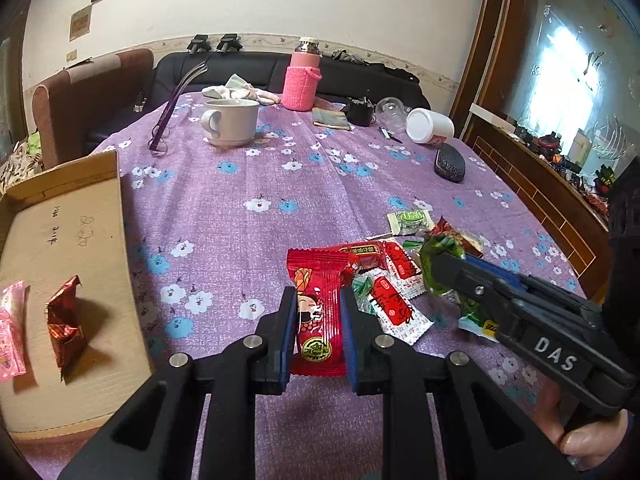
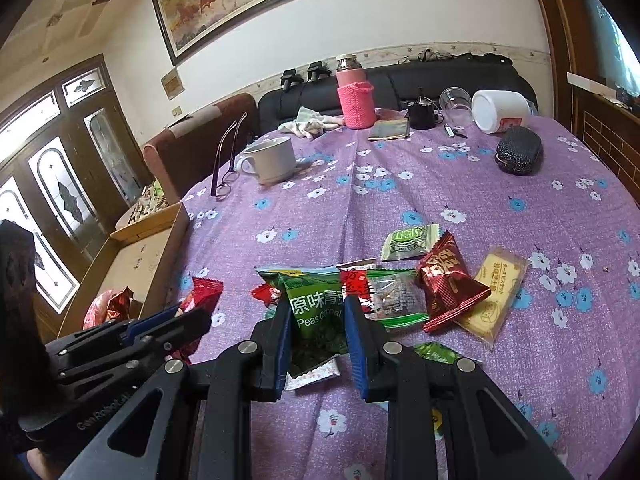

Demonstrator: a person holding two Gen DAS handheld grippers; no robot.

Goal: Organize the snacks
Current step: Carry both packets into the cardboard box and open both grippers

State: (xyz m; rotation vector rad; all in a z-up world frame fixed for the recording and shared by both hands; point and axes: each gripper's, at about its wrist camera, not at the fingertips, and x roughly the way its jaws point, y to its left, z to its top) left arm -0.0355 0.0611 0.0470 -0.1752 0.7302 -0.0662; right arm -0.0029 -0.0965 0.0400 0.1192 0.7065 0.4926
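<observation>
My left gripper is shut on a red snack packet with a cartoon face, low over the purple tablecloth. My right gripper is shut on a green peas packet; it also shows in the left wrist view. Loose snacks lie around them: red-and-white sachets, a pale green sachet, a dark red packet, a yellow biscuit pack. A cardboard box on the left holds a red foil packet and a pink packet.
Further back on the table stand a white mug, purple glasses, a pink knitted bottle, a tipped white jar and a black glasses case. A black sofa and a brown chair stand behind.
</observation>
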